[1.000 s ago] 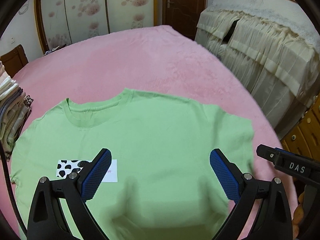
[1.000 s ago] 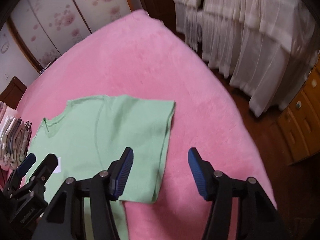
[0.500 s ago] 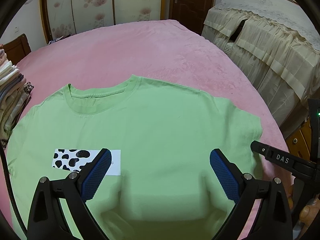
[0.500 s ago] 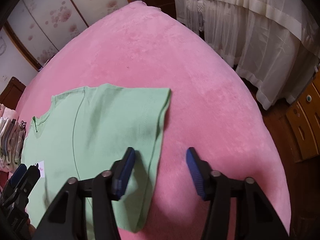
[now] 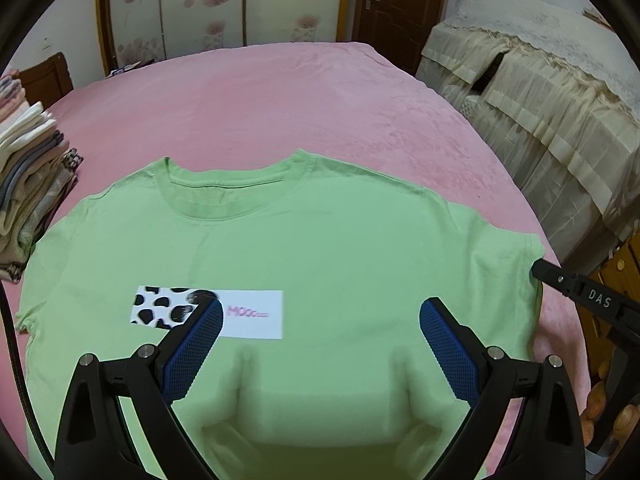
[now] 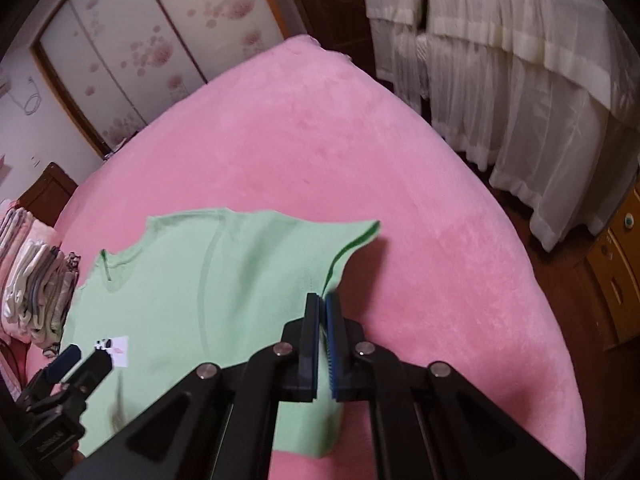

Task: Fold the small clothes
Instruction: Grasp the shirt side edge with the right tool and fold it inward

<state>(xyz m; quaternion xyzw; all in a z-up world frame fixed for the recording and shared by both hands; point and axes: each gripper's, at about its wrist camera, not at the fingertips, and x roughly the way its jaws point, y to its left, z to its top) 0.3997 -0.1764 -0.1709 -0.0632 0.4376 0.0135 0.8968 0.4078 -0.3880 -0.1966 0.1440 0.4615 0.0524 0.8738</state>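
Green t-shirt lay flat, front up, on pink bedspread. Judged light, limp, non-slip; best pinched at sleeve hem or shoulder seam. Right gripper low at right sleeve, jaws clamped on hem, edge lifted. Left gripper hovered above chest, jaws wide apart, empty. Folded clothes stack sat left of shirt.

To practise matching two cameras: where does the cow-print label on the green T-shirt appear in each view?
Left wrist view: cow-print label lies lower left of centre, partly behind the left fingertip.
Right wrist view: cow-print label sits small at lower left.
Shared landmark: stack of folded clothes, at the left edge in both.
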